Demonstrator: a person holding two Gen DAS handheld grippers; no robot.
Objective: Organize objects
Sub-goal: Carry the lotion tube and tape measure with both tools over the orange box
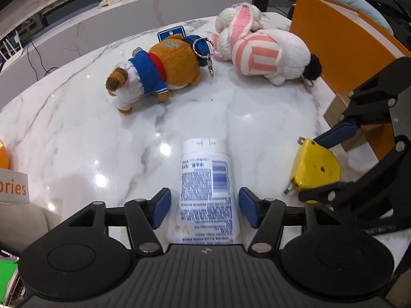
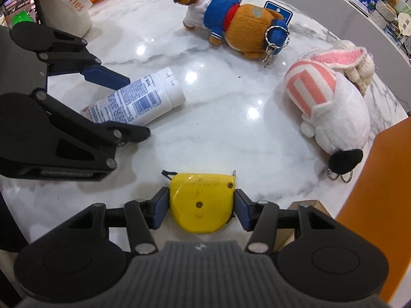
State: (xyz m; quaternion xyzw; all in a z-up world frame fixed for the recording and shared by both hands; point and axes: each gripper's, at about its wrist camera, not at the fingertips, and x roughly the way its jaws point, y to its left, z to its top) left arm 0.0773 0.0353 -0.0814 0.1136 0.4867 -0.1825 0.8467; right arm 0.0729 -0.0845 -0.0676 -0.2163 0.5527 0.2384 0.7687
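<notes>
On the white marble tabletop (image 1: 77, 133), nearest the left gripper (image 1: 204, 206), a white tube with blue printed text (image 1: 206, 195) lies flat, cap pointing away. The blue pads (image 1: 161, 206) stand spread on either side of the tube, a gap visible on each side; no contact. In the right wrist view the same tube (image 2: 143, 100) lies between the left gripper's (image 2: 128, 105) fingers.

Right gripper (image 2: 202, 209): a yellow tape measure (image 2: 201, 200) sits between its pads, both pads touching or all but touching the casing sides; it rests on the marble. From the left wrist view the tape measure (image 1: 314, 165) lies just right of the tube, with the right gripper (image 1: 316, 166) around it.

Middle ground: bare marble, open, between the two near items and the toys.

Farther out: a brown plush bear in a blue jacket (image 1: 156, 71) lies on its side, keyring at one end, with a blue card (image 1: 171, 32) behind it. Right of it, a white plush with a pink-striped panel and black tuft (image 1: 272, 56) lies close to an orange box wall (image 1: 341, 43); a crocheted pink-and-cream bunny (image 1: 239, 20) lies touching it on the far side.

Edges: the orange box bounds the right side; its contents cannot be seen. At the left, a white container with orange lettering (image 2: 66, 2) stands near the rim; contents not visible. The table edge curves round beyond the toys.
</notes>
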